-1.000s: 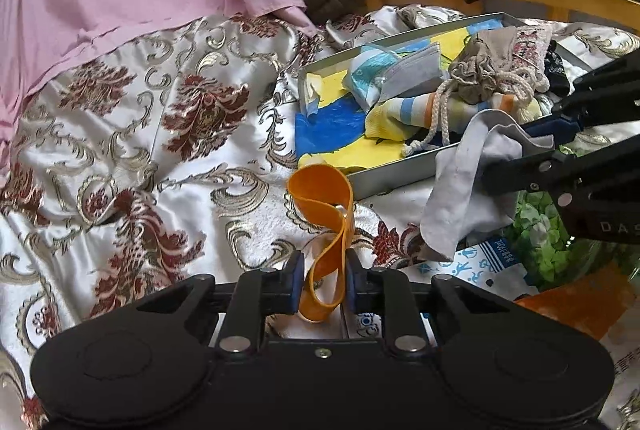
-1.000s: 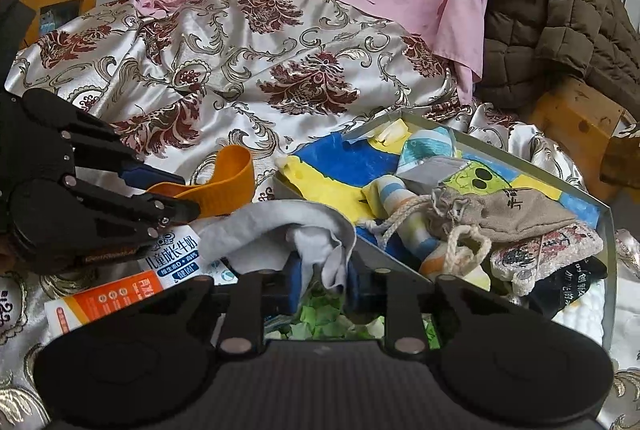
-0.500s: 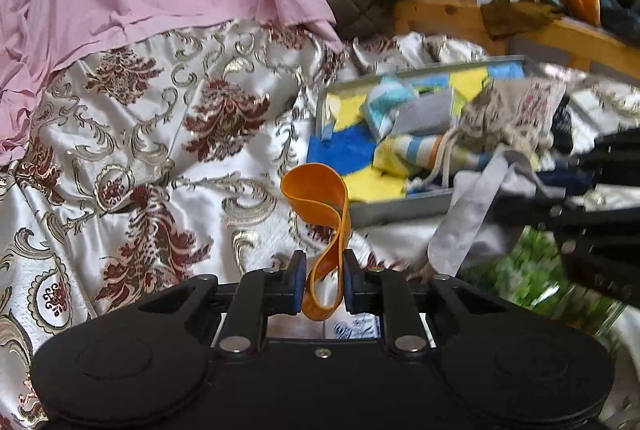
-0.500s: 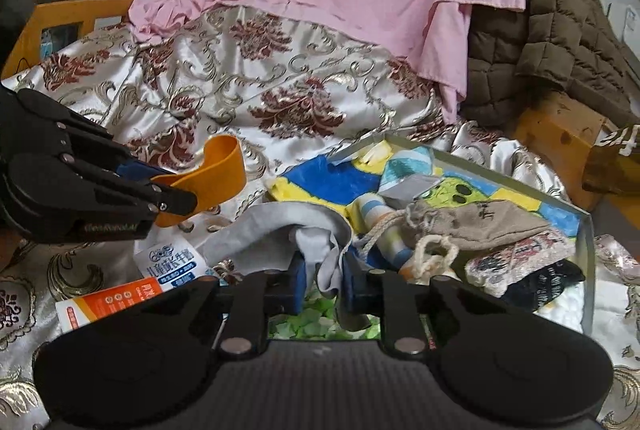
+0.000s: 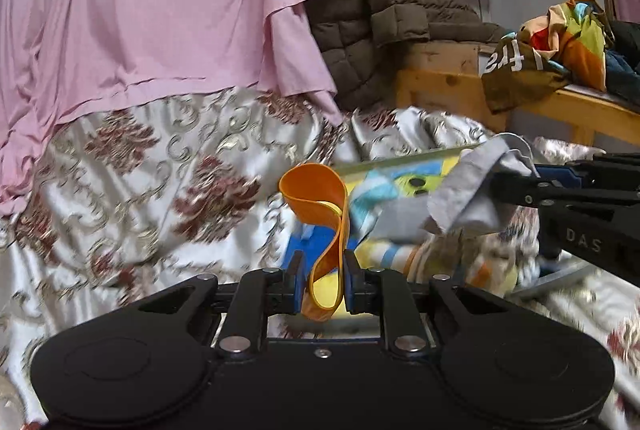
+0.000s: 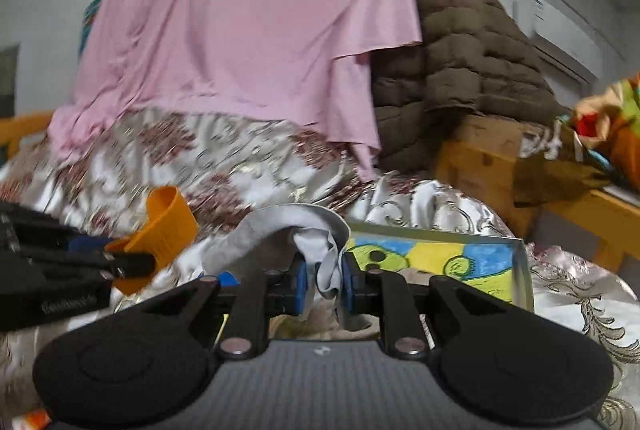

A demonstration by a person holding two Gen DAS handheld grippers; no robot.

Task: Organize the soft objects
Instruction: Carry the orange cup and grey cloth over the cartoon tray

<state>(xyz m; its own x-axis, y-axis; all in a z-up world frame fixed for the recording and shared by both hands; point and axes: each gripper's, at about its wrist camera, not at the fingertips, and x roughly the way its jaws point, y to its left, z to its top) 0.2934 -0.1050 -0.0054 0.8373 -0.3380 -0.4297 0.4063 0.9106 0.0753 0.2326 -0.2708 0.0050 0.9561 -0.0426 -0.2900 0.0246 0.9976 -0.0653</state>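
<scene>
1. Bed (image 5: 132, 189) covered in patterned satin; pink sheet (image 5: 160, 9) and brown quilted coat (image 6: 460, 69) behind.
2. Metal tray (image 6: 524, 270) sits on the bed, its rim near both grippers.
3. Left gripper (image 5: 322, 276) fingers pinch an orange band (image 5: 316, 189), lifted.
4. Right gripper (image 6: 322, 280) fingers clamp a grey cloth (image 6: 288, 222) beside the tray.

The right gripper (image 5: 532, 175), seen from the left wrist, carries the pale letters "DAS" on its black side. White letters that read roughly "fre" stand on a brown cloth (image 5: 516, 73) hanging over the wooden frame behind. The left gripper (image 6: 132, 264) bears a pale line of print too blurred to read
</scene>
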